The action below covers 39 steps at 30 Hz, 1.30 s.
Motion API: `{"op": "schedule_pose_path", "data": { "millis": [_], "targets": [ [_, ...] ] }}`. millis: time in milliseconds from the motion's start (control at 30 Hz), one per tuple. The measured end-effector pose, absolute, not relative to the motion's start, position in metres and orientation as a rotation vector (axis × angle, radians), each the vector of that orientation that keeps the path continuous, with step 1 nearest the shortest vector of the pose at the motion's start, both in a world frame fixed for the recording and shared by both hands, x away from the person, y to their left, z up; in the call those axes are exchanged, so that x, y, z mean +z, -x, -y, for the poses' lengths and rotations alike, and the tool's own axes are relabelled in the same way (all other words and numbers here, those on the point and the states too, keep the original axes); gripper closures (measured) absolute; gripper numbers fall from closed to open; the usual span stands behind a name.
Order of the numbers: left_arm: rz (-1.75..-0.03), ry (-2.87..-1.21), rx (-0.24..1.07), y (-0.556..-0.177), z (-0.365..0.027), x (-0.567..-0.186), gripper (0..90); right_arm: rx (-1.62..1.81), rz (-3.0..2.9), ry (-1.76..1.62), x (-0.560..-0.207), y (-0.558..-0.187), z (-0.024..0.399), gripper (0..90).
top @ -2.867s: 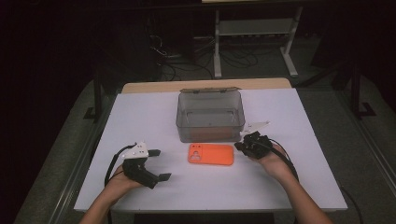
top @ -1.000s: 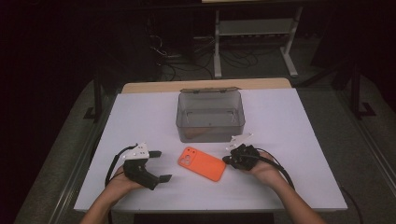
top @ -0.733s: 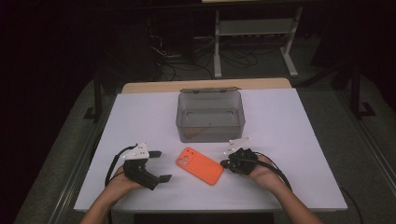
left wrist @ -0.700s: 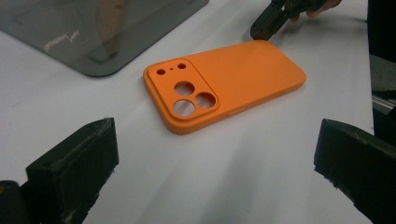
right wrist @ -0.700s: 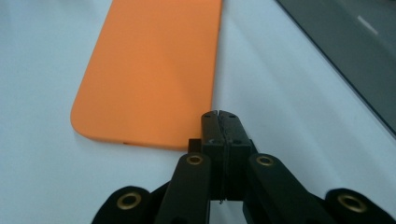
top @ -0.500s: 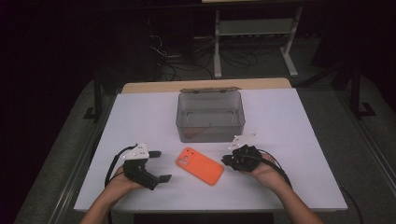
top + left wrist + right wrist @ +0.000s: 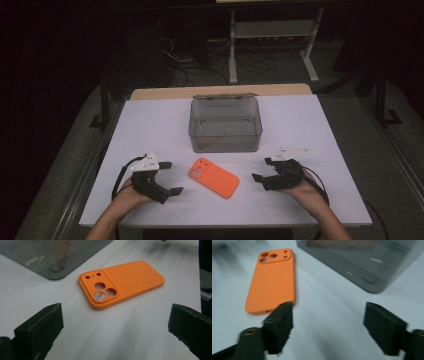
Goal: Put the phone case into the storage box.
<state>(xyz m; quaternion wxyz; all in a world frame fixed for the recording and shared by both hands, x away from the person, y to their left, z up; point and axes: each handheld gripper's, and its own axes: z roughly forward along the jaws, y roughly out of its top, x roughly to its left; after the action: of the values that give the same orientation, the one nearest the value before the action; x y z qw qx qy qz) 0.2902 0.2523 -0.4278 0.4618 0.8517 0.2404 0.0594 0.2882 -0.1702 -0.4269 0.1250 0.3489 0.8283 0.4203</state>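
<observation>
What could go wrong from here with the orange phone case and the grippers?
The orange phone case lies flat on the white table, so jaws may slide over it rather than get under an edge. The right gripper has just opened, nothing between its jaws. A push could skid the case into the grey bin.

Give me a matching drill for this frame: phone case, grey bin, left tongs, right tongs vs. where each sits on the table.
Things:
1. orange phone case
2. grey bin
3. left tongs
4. right tongs

Places:
A. far middle of the table
B. near side, left of the case, open
C. flat on the table between the two tongs
D. near side, right of the case, open, nothing between the jaws

Pairs: 1-C, 2-A, 3-B, 4-D
</observation>
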Motion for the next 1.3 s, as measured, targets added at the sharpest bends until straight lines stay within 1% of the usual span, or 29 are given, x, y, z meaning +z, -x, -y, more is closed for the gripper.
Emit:
{"op": "schedule_pose_path", "data": {
  "millis": [33, 100, 133, 167, 200, 233, 267, 300, 367, 700, 1300],
  "targets": [
    [-0.591, -2.095, 0.146, -0.290, -0.252, -0.428, 0.0, 1.225, -2.413, -1.017, -0.427, -0.288, 0.170, 20.0],
    [-0.595, -2.085, 0.148, -0.290, -0.253, -0.427, 0.0, 1.252, -2.362, -1.053, -0.430, -0.283, 0.178, 12.8],
    [-0.595, -2.085, 0.148, -0.290, -0.253, -0.427, 0.0, 1.252, -2.362, -1.053, -0.430, -0.283, 0.178, 12.8],
    [-0.596, -2.082, 0.145, -0.291, -0.254, -0.426, 0.0, 1.253, -2.339, -1.055, -0.432, -0.279, 0.181, 9.1],
    [-0.596, -2.079, 0.148, -0.291, -0.254, -0.426, 0.0, 1.252, -2.333, -1.053, -0.434, -0.278, 0.182, 7.3],
    [-0.596, -2.079, 0.148, -0.291, -0.254, -0.426, 0.0, 1.252, -2.333, -1.053, -0.434, -0.278, 0.182, 7.3],
    [-0.596, -2.076, 0.146, -0.291, -0.254, -0.426, 0.0, 1.262, -2.334, -1.062, -0.436, -0.277, 0.182, 4.7],
    [-0.592, -2.076, 0.146, -0.291, -0.254, -0.426, 0.0, 1.262, -2.334, -1.062, -0.436, -0.277, 0.182, 4.7],
    [-0.594, -2.066, 0.143, -0.292, -0.254, -0.425, 0.0, 1.273, -2.347, -1.040, -0.439, -0.277, 0.180, 1.6],
    [-0.596, -2.051, 0.128, -0.292, -0.253, -0.425, 0.0, 1.246, -2.376, -1.017, -0.441, -0.276, 0.179, 0.8],
    [-0.602, -2.053, 0.136, -0.294, -0.253, -0.426, 0.0, 1.282, -2.351, -1.012, -0.429, -0.278, 0.179, 0.9]
  ]
}}
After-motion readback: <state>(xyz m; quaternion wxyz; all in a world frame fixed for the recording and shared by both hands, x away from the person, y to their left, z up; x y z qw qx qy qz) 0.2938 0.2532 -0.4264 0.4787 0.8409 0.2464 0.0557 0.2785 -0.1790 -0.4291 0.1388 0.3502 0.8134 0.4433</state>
